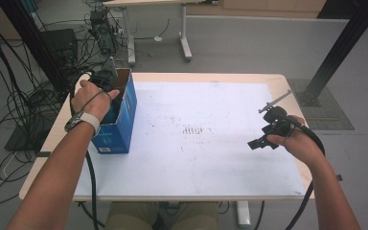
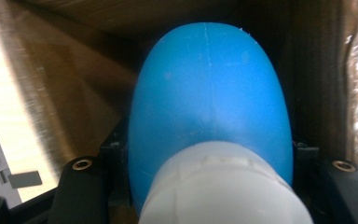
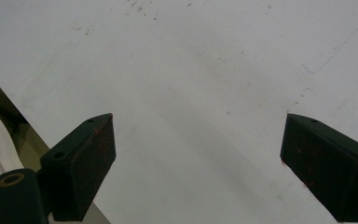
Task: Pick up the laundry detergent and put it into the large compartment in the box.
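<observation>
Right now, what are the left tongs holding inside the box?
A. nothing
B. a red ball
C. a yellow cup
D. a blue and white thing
D: in the left gripper view, the left tongs are shut on a blue and white thing, with the brown inside walls of the box around it.

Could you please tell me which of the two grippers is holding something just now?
The left gripper, inside the blue box, clamps a blue-and-white object; the right gripper is open.
</observation>
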The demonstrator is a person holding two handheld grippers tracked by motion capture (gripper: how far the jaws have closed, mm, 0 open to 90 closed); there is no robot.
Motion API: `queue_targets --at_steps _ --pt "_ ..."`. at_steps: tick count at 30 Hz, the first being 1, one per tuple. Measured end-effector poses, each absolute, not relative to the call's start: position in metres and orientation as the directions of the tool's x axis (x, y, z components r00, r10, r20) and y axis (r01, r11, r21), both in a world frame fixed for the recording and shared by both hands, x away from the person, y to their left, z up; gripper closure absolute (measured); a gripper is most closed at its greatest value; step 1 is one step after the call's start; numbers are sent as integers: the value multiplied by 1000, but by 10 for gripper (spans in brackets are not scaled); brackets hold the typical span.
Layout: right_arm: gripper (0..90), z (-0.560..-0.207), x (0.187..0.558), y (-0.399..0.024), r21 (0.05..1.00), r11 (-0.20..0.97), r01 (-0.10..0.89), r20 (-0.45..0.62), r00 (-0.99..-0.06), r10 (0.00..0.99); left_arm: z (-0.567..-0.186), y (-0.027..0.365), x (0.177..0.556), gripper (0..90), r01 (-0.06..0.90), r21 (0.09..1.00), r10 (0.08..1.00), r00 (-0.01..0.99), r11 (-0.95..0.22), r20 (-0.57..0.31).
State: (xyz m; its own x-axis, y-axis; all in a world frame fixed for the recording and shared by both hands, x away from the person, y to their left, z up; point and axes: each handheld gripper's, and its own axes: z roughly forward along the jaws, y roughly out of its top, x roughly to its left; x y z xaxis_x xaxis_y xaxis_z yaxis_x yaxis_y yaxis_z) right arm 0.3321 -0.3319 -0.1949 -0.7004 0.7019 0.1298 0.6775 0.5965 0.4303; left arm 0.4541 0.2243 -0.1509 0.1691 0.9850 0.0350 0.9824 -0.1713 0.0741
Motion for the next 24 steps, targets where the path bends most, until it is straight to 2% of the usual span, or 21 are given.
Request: queue_targets --at_steps 24 --pt "103 -192 328 -334 433 589 682 124 -693 711 -152 224 453 376 981 75 984 174 -177 38"
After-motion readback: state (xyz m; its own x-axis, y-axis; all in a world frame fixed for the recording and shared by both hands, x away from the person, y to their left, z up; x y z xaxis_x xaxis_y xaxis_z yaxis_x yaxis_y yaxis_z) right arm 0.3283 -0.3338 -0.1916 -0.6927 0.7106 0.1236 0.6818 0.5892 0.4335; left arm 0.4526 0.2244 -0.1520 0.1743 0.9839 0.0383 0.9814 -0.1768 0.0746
